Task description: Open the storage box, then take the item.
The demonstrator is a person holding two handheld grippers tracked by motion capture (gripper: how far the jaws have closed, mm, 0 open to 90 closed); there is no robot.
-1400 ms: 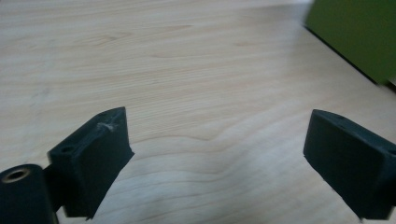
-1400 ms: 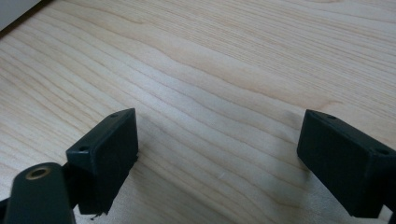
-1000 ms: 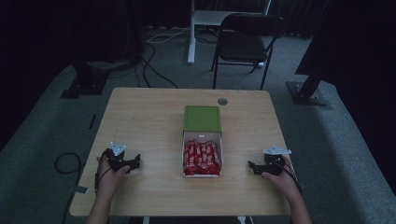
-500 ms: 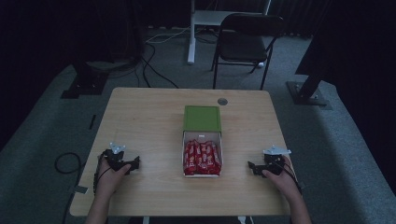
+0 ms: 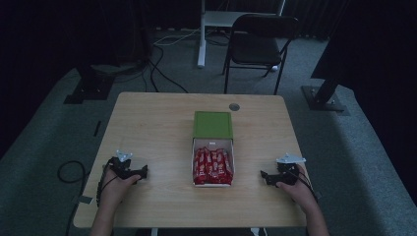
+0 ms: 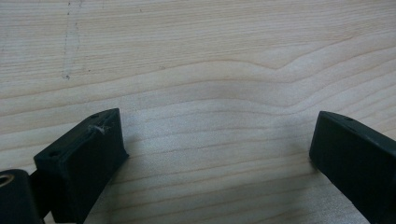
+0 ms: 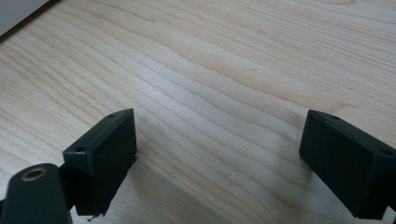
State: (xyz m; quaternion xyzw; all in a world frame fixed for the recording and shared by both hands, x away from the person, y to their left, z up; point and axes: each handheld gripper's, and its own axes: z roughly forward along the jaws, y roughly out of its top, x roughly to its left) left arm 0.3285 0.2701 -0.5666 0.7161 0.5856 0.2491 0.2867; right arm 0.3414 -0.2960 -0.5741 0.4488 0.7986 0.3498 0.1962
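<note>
A box (image 5: 213,160) lies at the middle of the counter (image 5: 157,123), packets (image 5: 212,167) lying in its near part; the left gripper (image 5: 129,171) rests on the counter well left of it, the right gripper (image 5: 279,176) well right; a chair (image 5: 258,44) stands behind the counter.

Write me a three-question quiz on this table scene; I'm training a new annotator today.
1. True or false: the left gripper holds a red packet.
2. What lies inside the white box?
3. The green lid lies: A) beyond the box, B) beside the right gripper, C) on the floor.

Key:
1. False; its jaws stand apart over bare table, having just opened further.
2. Red packets in a row.
3. A.
</note>
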